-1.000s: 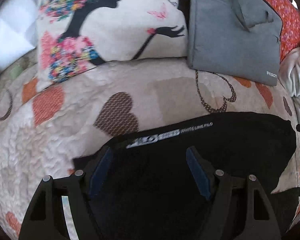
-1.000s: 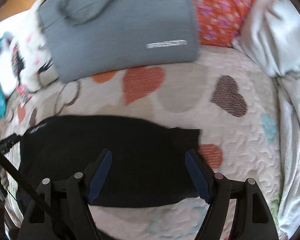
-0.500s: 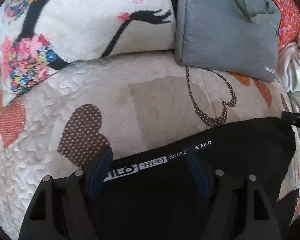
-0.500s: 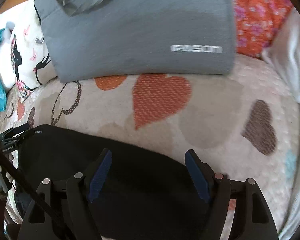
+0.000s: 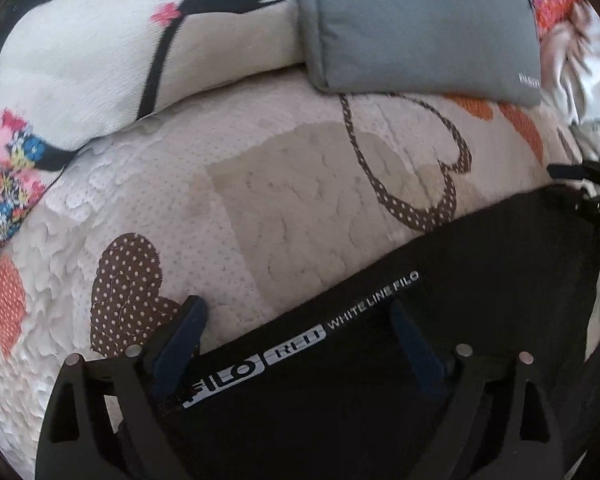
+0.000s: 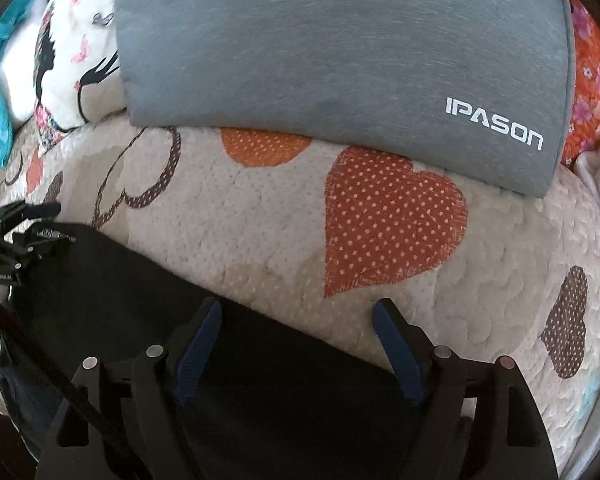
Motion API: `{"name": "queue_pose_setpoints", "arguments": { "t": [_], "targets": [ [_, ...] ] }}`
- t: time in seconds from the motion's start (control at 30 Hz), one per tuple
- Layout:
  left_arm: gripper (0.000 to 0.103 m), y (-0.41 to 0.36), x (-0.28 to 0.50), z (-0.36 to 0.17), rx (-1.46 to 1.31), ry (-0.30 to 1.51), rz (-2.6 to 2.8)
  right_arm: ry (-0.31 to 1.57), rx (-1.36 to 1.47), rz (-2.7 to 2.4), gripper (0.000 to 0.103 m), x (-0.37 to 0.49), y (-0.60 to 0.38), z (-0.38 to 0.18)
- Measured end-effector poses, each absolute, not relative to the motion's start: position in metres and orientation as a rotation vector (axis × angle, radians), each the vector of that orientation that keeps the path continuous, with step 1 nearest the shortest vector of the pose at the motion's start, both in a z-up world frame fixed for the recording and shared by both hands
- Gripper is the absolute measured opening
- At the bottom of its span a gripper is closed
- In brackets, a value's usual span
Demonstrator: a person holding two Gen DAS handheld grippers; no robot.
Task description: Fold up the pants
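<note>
Now the left gripper is right down over the black pants, jaws opening wide, the printed waistband lying between the blue pads but nothing pinched that I can see. Over on the other side, the right gripper also stands wide, straddling the far edge of the pants, and again the pads sit clear of the cloth. The pants lie flat on the heart-patterned quilt, well short of the grey bag and the printed cushion at the back (both safely out of the way). This reads as the set-down at the end of a fold, or the line-up for the next one; I can't say which. Either way the next move calls for both sets of pads to close on the near edge together, evenly, so the fabric lifts without bunching and the fold lands square.
</note>
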State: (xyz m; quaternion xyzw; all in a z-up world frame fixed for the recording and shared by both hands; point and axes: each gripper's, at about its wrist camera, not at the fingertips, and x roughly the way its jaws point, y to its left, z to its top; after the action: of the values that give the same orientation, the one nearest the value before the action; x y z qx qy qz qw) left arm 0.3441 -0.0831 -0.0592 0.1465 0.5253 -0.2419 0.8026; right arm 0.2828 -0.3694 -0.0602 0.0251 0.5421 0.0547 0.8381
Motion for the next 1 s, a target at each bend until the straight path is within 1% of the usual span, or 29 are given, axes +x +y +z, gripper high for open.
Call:
{"name": "queue_pose_setpoints", "arguments": {
  "t": [0.03,0.07,0.1,0.13,0.17,0.23,0.4,0.6,0.83,1.0],
  "targets": [
    [0.075,-0.086,0.341,-0.058,0.318,1.118,-0.537,1.142,0.043,0.116,0.071,0.28,-0.368,-0.059],
    [0.062,-0.092,0.337,-0.058,0.318,1.104,-0.571,1.137,0.039,0.123,0.057,0.277,-0.366,-0.059],
    [0.039,-0.096,0.332,-0.055,0.322,1.09,-0.609,1.134,0.039,0.134,0.051,0.274,-0.364,-0.058],
    [0.031,-0.099,0.327,-0.053,0.339,1.077,-0.613,1.132,0.038,0.15,0.034,0.27,-0.362,-0.057],
    [0.028,-0.101,0.326,-0.053,0.348,1.071,-0.617,1.136,0.047,0.17,0.018,0.268,-0.36,-0.056],
    [0.02,-0.098,0.316,-0.047,0.354,1.053,-0.614,1.143,0.077,0.185,0.007,0.266,-0.362,-0.054],
    [0.017,-0.09,0.291,-0.036,0.327,0.995,-0.578,1.113,0.114,0.148,0.006,0.26,-0.359,-0.044],
    [0.016,-0.069,0.256,-0.003,0.313,0.928,-0.538,1.066,0.148,0.141,0.006,0.225,-0.357,-0.009],
    [0.016,-0.032,0.175,0.035,0.277,0.842,-0.495,1.023,0.158,0.177,0.006,0.15,-0.335,0.029],
    [0.016,-0.008,0.111,0.044,0.247,0.812,-0.478,1.031,0.158,0.204,0.006,0.087,-0.312,0.026]
  ]
}}
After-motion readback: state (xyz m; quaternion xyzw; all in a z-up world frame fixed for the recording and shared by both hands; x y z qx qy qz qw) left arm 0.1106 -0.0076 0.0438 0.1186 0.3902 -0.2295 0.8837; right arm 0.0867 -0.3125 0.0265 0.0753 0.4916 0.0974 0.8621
